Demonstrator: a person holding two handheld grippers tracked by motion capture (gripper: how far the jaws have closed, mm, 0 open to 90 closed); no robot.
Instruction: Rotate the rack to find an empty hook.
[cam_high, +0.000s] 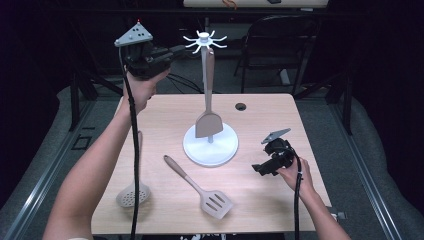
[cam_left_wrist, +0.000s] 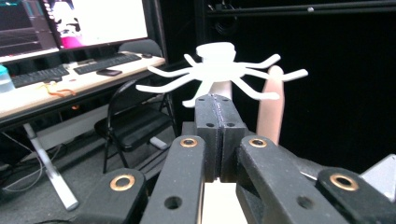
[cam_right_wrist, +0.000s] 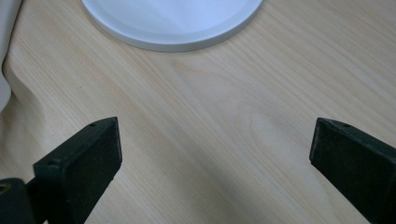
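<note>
One spatula (cam_high: 208, 107) already hung on the white rack (cam_high: 205, 42). The slotted turner (cam_high: 202, 189) and the round skimmer (cam_high: 133, 192) lay on the table (cam_high: 260, 120) in front of the rack, waiting to be hung. The left gripper (cam_high: 176, 50) was shut and empty beside the rack's top, and the right gripper (cam_high: 260, 168) rested open by its base.

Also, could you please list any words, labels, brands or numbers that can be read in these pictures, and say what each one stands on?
None can be read.
Monitors: coloured windows, any text too blurred to read.
Utensil stand, hanging spatula, slotted spatula, skimmer: no markings visible.
</note>
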